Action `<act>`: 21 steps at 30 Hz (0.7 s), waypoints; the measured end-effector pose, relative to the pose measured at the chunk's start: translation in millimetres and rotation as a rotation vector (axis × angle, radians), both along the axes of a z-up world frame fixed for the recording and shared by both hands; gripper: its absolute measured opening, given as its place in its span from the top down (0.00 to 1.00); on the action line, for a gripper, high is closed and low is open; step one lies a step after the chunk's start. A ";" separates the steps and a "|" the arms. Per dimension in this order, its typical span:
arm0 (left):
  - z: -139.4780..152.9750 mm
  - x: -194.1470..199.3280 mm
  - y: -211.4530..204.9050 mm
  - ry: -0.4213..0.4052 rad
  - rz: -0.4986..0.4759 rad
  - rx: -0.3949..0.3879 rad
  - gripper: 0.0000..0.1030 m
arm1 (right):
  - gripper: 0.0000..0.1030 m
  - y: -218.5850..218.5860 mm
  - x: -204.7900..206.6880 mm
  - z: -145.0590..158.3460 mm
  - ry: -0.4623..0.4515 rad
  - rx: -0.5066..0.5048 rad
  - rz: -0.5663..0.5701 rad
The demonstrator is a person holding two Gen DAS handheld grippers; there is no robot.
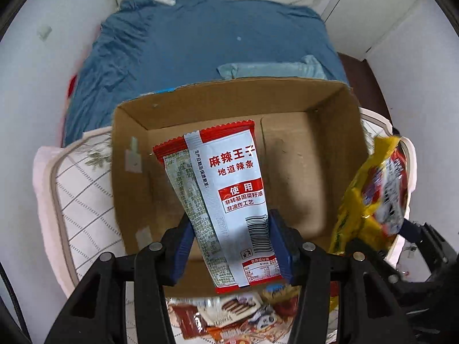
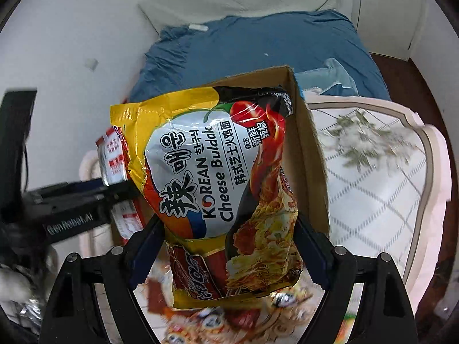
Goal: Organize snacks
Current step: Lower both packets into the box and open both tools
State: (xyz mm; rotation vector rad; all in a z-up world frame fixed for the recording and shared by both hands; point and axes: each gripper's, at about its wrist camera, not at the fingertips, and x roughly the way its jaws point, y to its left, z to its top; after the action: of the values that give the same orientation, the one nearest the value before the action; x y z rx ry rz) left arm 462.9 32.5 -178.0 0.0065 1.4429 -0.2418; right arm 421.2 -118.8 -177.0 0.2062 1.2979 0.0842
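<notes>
My worry is the red-and-white spicy-strip packet (image 1: 229, 200), pinched low by my left hand-held gripper (image 1: 232, 246), or the crinkly yellow noodle bag (image 2: 221, 189) clamped wide in my right hand-held gripper (image 2: 229, 246), slipping and missing the empty cardboard box (image 1: 134, 132) below them.

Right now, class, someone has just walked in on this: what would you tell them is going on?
A person is sorting snacks with a gripper in each hand. The left gripper is shut on a red and white spicy strip packet, holding it above an open cardboard box whose floor looks bare. The right gripper grips a yellow Korean cheese noodle bag at the box's edge. More snack packets lie below on the patterned cloth. Neither item is in the box yet.
</notes>
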 end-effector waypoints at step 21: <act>-115.5 21.8 -2.6 0.294 0.061 -0.083 0.21 | 0.08 27.2 51.5 -110.8 0.321 -0.049 0.083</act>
State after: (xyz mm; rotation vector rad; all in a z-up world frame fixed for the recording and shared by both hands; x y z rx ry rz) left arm 484.7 29.9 -293.5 -0.1462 1.7216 -0.2602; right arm 472.6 -91.6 -287.8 0.1269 1.6269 0.0929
